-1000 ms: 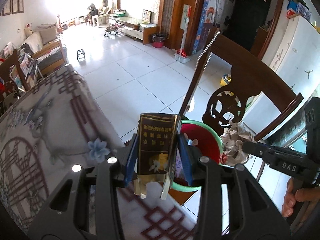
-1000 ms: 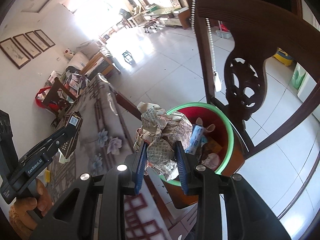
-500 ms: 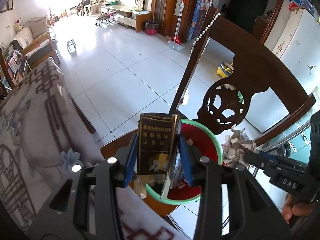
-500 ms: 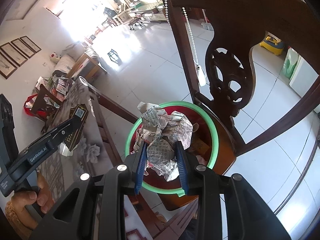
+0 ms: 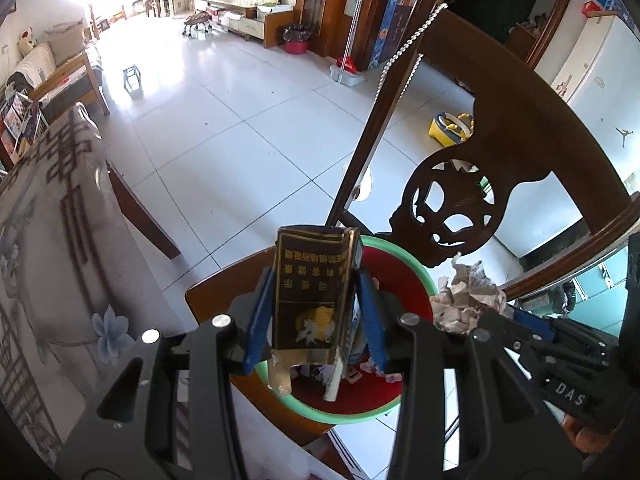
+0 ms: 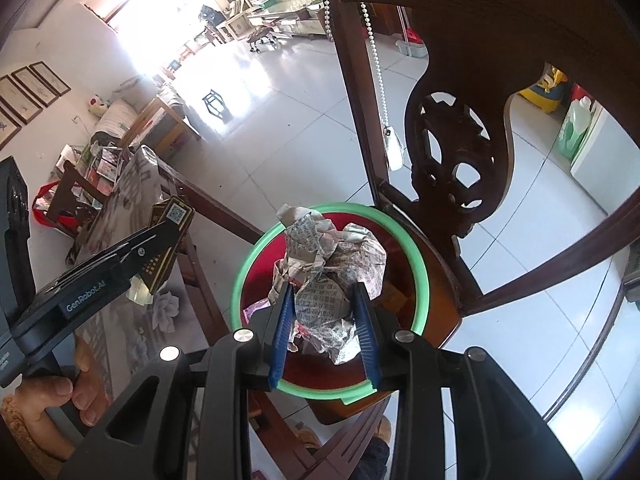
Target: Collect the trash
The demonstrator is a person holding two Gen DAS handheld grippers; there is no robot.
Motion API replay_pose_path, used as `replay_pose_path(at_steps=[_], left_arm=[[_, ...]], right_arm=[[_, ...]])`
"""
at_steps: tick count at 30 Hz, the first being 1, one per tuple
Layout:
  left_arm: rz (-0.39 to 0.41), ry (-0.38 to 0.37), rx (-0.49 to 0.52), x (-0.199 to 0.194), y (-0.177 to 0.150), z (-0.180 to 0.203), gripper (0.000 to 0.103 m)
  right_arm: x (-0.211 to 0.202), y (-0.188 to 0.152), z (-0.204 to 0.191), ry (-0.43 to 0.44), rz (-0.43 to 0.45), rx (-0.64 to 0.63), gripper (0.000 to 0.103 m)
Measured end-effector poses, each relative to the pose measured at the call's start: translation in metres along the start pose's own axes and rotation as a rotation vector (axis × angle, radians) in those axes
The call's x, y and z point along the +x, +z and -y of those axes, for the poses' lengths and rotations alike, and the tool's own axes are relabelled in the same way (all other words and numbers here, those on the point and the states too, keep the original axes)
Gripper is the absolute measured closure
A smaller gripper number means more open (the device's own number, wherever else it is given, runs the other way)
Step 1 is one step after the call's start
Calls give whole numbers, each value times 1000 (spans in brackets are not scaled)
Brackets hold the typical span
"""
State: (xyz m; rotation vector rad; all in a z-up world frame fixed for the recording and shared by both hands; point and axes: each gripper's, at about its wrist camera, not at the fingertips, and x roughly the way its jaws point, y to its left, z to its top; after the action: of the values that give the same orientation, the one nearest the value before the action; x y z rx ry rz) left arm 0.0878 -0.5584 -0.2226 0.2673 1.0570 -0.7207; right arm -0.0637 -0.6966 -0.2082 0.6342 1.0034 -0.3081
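A red bin with a green rim [image 5: 416, 276] stands on a dark wooden chair seat [image 5: 216, 296] and holds several scraps. My left gripper [image 5: 314, 272] is shut on a dark cigarette pack [image 5: 308, 248], upright above the bin's near rim. It also shows in the right wrist view as the left gripper [image 6: 152, 248] with the pack [image 6: 170, 216] beside the bin [image 6: 420, 264]. My right gripper [image 6: 322, 286] hangs over the bin's mouth. Its jaws are opening, and a crumpled newspaper ball [image 6: 332, 256] still fills the gap and touches both pads.
The carved chair back [image 5: 500, 128] rises just behind the bin, with a bead string [image 5: 404, 44] hanging on its post. A table under a patterned cloth [image 5: 48, 240] lies to the left. White tiled floor spreads beyond. A hand [image 6: 48, 396] grips the left gripper's handle.
The left gripper has carried the pack off the table's edge to above the bin. The right gripper has sunk nearer the bin's mouth, and its pads stand slightly wider around the paper.
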Motion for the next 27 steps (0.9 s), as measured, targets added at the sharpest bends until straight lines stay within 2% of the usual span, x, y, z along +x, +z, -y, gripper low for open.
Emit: replay_pose_path(at_steps=[1, 2, 4, 6, 9, 13, 16, 20, 22, 25, 26, 27], left_arm=[[-7, -5, -4, 1, 1, -1, 63], [-15, -10, -3, 4, 1, -1, 61], [-20, -14, 3, 5, 2, 1, 47], [-4, -13, 5, 2, 1, 1, 45], [7, -38, -1, -5, 1, 4, 34], [47, -57, 12, -26, -4, 6, 30], [111, -63, 18, -57, -12, 3, 22], [227, -69, -12, -117, -23, -10, 16], [300, -61, -22, -152, -31, -18, 8], [419, -38, -22, -208, -46, -33, 5], [454, -25, -21, -222, -51, -38, 5], [499, 2, -19, -240, -58, -45, 5]], right_arm=[[0, 1, 0, -3, 2, 6, 59], [-1, 1, 1, -3, 7, 14, 57], [-6, 1, 3, -5, 23, 31, 52], [-9, 1, 4, -9, 30, 32, 52], [-19, -3, 6, -21, 43, 37, 52], [-36, -10, 1, -39, 70, 29, 52], [-56, -17, -11, -49, 113, 3, 48], [-80, -28, -39, -40, 179, -54, 44], [-88, -34, -54, -30, 206, -82, 40], [-97, -47, -81, 5, 248, -117, 35], [-101, -52, -89, 22, 271, -126, 33], [-105, -57, -98, 35, 301, -133, 24]])
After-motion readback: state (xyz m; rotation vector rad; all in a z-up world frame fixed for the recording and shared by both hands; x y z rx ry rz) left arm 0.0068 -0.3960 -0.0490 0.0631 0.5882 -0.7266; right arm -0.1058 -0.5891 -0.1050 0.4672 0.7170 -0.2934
